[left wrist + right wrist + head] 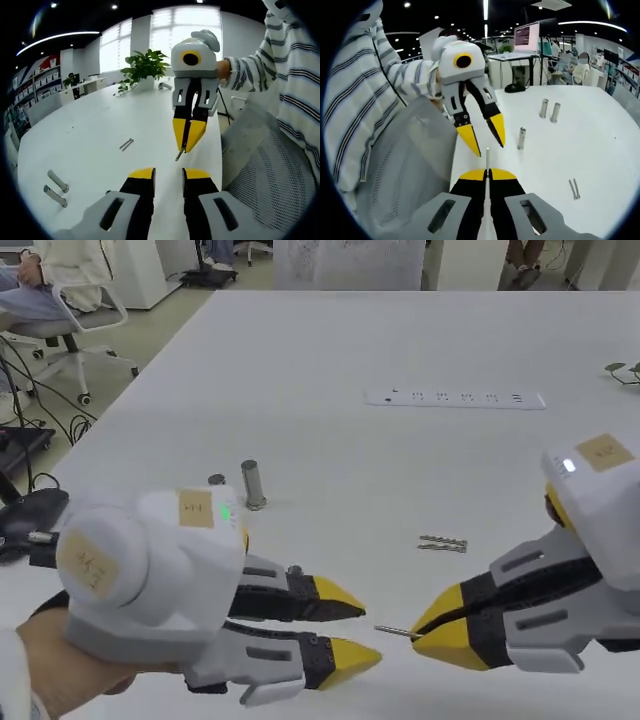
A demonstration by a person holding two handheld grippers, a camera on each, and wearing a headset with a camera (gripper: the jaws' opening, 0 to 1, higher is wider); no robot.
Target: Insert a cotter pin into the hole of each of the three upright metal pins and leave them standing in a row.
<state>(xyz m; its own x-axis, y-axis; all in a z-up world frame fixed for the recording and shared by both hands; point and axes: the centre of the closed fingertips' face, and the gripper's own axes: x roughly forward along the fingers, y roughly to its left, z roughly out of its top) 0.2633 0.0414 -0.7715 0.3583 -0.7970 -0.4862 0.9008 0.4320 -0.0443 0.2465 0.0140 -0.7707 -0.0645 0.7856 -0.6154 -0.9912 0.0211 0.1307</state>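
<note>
Currently I am holding the right gripper (pixel 487 173) with its jaws pressed together on one cotter pin (pixel 487 159), clamping it at one end so that the rest is projecting straight forward past the yellow tips. I am holding the left gripper (pixel 489 148) opposite, with its jaws standing apart and facing the right gripper tip to tip. The clamped cotter pin is pointing at the gap between the left jaws; its free end is sitting near the mouth of that gap, and in the head view it is not touching either yellow tip.

Both grippers are hovering above the near edge of the white table (pixel 330 370). In the right gripper view the nearest metal pin (pixel 521 138) is standing upright just beyond the left gripper, well apart from the clamped cotter pin. Two other metal pins (pixel 543 108) are standing side by side farther back. Two spare cotter pins (pixel 443 542) are lying together on the table, beyond the right gripper. A power strip (pixel 455 398) is lying farther across the table
</note>
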